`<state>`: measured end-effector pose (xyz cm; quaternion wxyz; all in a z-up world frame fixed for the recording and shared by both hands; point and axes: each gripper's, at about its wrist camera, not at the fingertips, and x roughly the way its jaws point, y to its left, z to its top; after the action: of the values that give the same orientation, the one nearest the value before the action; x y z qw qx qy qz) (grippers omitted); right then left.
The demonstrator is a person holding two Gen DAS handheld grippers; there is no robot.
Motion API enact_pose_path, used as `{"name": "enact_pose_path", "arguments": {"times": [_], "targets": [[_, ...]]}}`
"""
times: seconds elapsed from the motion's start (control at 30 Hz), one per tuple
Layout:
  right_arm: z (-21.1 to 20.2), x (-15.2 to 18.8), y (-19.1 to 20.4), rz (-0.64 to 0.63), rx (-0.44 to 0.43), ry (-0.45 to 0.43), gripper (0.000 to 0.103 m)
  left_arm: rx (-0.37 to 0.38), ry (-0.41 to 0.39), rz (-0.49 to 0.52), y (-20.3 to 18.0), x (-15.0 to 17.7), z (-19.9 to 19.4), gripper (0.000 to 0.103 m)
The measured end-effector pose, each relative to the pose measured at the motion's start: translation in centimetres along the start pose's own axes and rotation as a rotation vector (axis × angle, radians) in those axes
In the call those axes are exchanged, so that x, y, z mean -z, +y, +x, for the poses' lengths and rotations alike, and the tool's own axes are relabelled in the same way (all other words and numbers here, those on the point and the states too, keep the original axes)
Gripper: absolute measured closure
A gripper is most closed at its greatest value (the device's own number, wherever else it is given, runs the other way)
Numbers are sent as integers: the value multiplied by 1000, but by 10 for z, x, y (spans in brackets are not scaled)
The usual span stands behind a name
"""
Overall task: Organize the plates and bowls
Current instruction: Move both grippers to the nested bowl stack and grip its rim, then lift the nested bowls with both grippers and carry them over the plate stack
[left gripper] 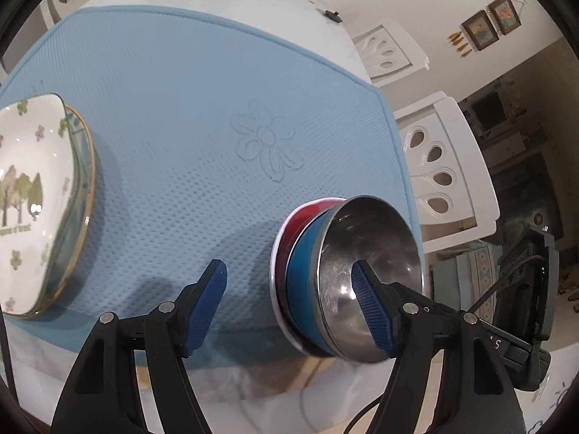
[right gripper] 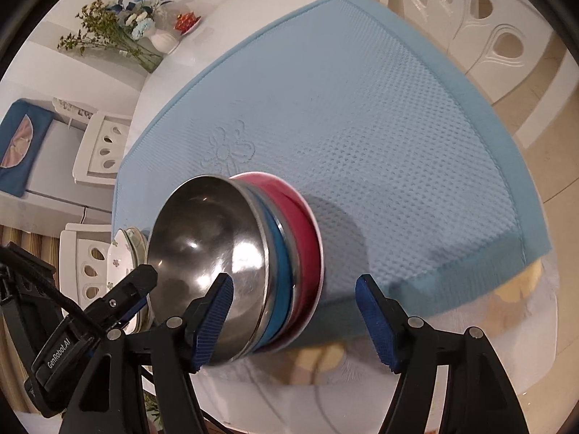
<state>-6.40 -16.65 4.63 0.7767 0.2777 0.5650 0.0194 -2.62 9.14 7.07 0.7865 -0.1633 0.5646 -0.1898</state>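
Bowl stack on mat; left tongs, right tongs angled down, wide, empty.

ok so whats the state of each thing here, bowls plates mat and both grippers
steel bowl: nested on top of the bowl stack, empty
blue bowl: nested in the middle
red bowl: bottom of stack, on the mat
tree-print plate: stacked on a gold-rimmed plate, empty
blue mat: spread flat on the table
left hand-held gripper: open, straddling the stack's rim
right hand-held gripper: open, around the stack's side
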Motion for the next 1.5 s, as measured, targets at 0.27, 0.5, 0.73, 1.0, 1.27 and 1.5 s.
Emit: {"name": "enact_pose_path", "arguments": {"times": [0.27, 0.5, 0.73, 1.0, 1.27, 1.5], "targets": [[36, -15, -10, -8, -32, 48, 35, -1, 7, 31, -5, 0, 29, 52], [49, -18, -11, -19, -78, 38, 35, 8, 12, 3, 0, 3, 40, 70], [54, -11, -1, -69, -125, 41, 42, 20, 4, 5, 1, 1, 42, 68], [44, -3, 12, -191, -78, 1, 48, -13, -2, 27, -11, 3, 40, 69], [41, -7, 15, -171, -66, 26, 48, -50, -31, -10, -18, 3, 32, 70], [30, -11, 13, -84, -112, 55, 48, -92, -88, -19, -26, -4, 10, 71]]}}
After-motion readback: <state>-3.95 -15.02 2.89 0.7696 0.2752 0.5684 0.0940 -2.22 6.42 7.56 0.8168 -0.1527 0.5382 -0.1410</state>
